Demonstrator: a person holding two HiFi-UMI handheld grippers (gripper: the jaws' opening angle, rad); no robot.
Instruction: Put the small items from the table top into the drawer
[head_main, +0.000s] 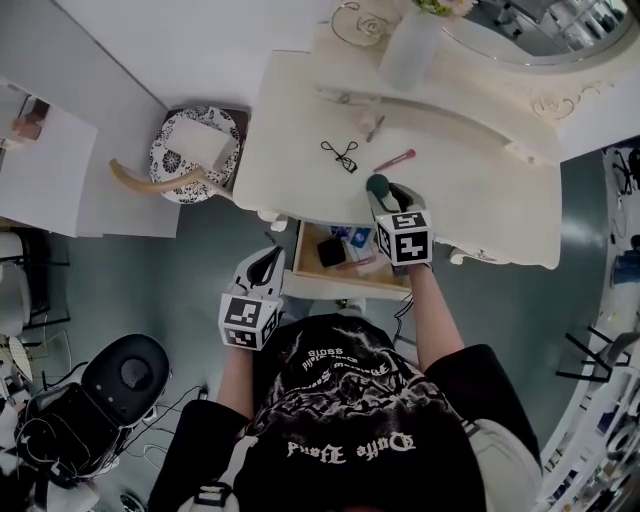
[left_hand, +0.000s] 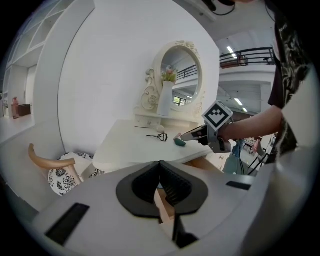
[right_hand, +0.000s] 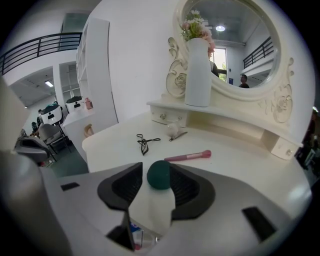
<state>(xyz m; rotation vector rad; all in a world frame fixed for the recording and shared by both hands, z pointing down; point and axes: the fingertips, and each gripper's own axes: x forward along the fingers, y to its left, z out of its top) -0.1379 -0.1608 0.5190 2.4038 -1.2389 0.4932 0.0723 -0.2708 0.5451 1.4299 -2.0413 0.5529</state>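
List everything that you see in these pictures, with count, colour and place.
table: 1, cream, centre
mirror: 1, cream frame, behind table top
vase: 1, white, before mirror
sponge: 1, dark green, table's front edge
brush: 1, pink, behind sponge
eyelash curler: 1, black, left of brush
drawer: 1, wooden, open under table
small items: several, mixed colours, in drawer
stool: 1, black-and-white, left of table
left gripper: 1, grey, shut, empty, near drawer
right gripper: 1, grey, open, sponge between jaws

My drawer stands open under the table front, its left end bare, small packets crowding the rest. A patterned stool stands close at the table's left.
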